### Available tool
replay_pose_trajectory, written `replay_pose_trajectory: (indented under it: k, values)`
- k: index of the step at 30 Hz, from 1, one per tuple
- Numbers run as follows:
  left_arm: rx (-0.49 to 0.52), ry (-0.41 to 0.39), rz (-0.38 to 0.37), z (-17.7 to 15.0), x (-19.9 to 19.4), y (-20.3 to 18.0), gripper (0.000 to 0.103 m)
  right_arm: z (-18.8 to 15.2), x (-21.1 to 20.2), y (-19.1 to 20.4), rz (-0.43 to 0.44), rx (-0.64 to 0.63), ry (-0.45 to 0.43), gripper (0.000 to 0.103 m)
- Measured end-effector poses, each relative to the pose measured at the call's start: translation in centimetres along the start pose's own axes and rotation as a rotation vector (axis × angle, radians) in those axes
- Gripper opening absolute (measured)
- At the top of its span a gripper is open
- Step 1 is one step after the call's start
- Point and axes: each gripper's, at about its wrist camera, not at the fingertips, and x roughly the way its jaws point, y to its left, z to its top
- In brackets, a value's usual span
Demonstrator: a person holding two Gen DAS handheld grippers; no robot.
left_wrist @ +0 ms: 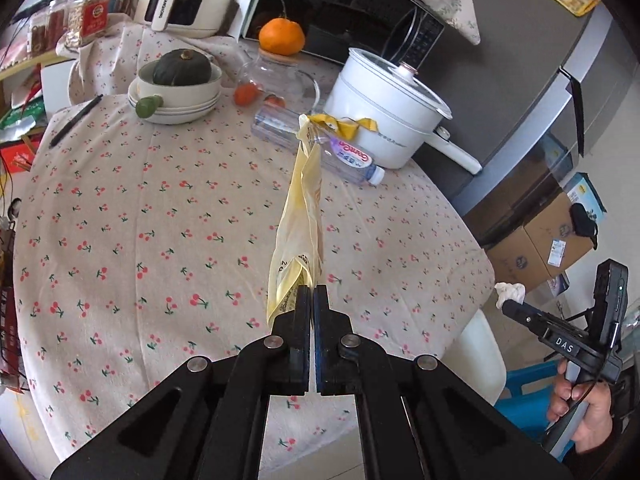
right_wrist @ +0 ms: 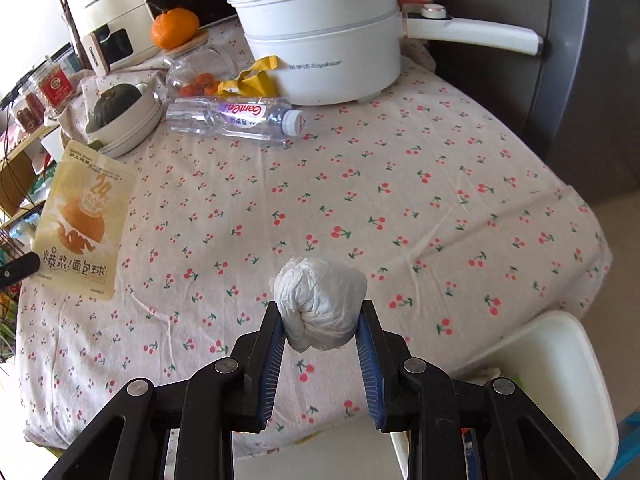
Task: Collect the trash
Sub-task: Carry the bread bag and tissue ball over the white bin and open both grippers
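The left gripper (left_wrist: 311,294) has its jaws pinched on a flat pale-yellow plastic snack wrapper (left_wrist: 301,216); the right gripper's (right_wrist: 322,322) jaws clamp a crumpled white tissue ball (right_wrist: 320,304). Keep both squeezed firmly, carrying them toward the white bin (right_wrist: 560,380) below-right of the right jaws.

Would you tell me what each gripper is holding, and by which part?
Left gripper pinches the yellow snack bag at its bottom edge; right gripper clamps the crumpled tissue across its sides.
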Motion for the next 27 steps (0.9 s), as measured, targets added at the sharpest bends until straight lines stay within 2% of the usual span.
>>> replay_pose_trajectory:
  k: [10, 16, 21, 27]
  values:
    - [0.145, 0.035, -0.107, -5.8, -1.6, -8.0, 0.000, -4.2, -4.9, -3.2, -0.041, 0.070, 0.006, 0.032]
    - [0.133, 0.112, -0.201, -7.9, 0.4, -11.1, 0.000, -5.8, -5.8, -6.2, -0.028, 0.181, 0.039, 0.032]
    - [0.197, 0.132, -0.251, -8.6, 1.5, -14.6, 0.000, -6.4, -7.1, -7.9, -0.058, 0.185, 0.014, 0.032]
    - [0.285, 0.206, -0.308, -10.0, 4.5, -19.2, 0.000, -7.6, -7.0, -11.4, -0.118, 0.210, 0.049, 0.032]
